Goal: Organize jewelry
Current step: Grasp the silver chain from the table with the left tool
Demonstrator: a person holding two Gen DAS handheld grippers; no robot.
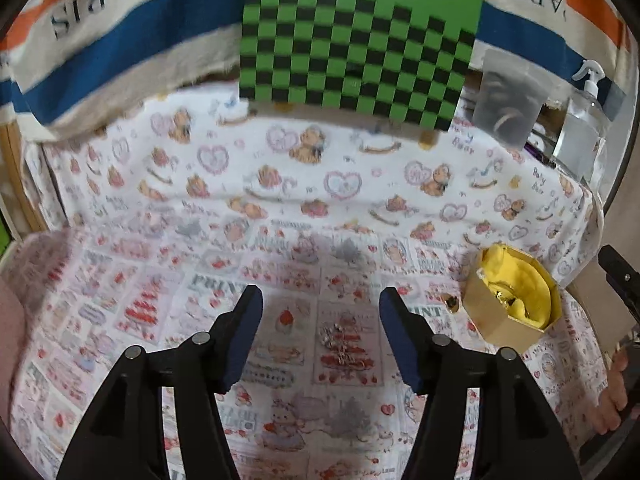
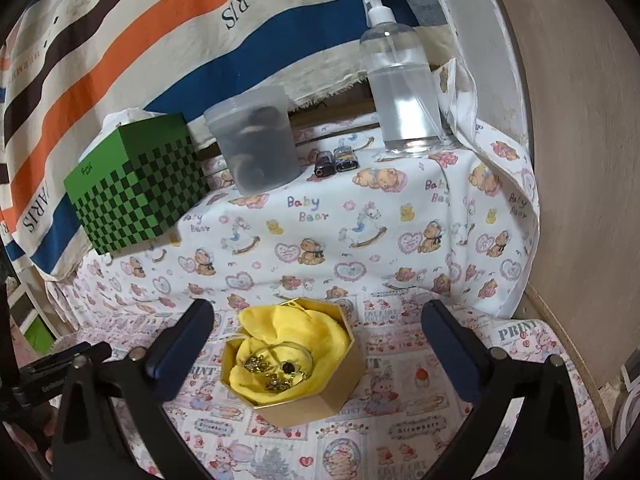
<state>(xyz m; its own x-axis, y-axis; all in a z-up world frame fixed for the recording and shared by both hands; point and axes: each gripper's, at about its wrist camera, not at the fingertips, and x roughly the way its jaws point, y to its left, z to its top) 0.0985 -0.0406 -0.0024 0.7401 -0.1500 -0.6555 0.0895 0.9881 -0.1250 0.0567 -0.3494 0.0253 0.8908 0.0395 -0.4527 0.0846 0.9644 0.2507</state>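
Gold hexagonal cardboard box (image 2: 320, 392) sits on the printed cotton cloth (image 2: 360, 240), yellow fabric lining (image 2: 288, 332) inside, gold jewelry pieces (image 2: 276, 376) in it. Behind, left to right: green checkered cube box (image 2: 136, 196), frosted plastic container (image 2: 256, 144), clear pump bottle (image 2: 400, 80). A silver chain (image 1: 340, 344) lies left of the hexagonal box.

Home, baby-print sheet (image 2: 320, 216), Paris towel (image 2: 160, 40)
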